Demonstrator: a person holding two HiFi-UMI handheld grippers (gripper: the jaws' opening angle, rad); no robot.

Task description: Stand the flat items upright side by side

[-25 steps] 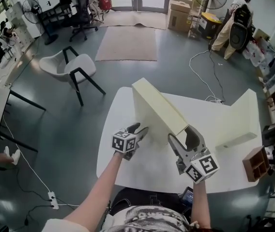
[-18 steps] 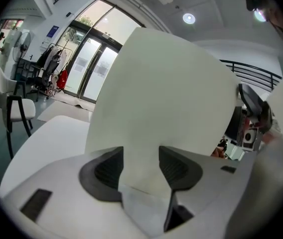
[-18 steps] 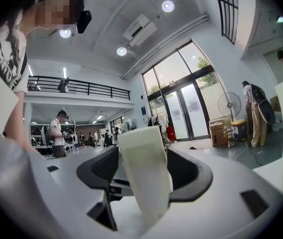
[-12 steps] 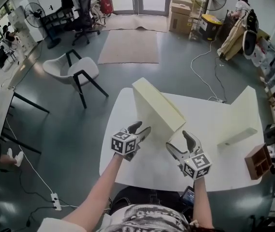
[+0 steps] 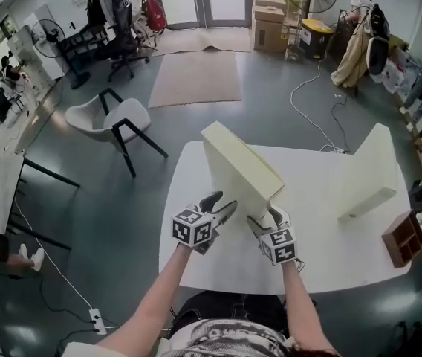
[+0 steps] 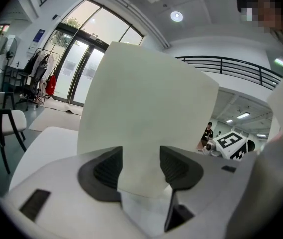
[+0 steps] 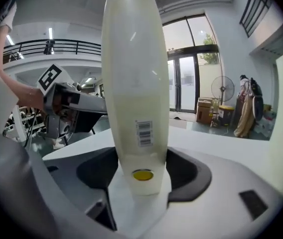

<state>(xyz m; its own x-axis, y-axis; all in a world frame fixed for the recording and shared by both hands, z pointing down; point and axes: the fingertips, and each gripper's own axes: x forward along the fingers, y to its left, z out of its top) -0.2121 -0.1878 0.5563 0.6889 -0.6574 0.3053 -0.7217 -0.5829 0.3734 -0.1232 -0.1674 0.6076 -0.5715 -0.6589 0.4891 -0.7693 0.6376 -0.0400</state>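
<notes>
Right gripper view: right gripper (image 7: 142,167) just closing, seemingly on board (image 7: 131,68).

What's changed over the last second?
The right gripper came down the upright panel's near end to its foot, and its jaws have just been closing on that narrow end. The left gripper stays beside the panel's face, jaws just opening, nothing between them. The panel and the second panel stand as before.
</notes>
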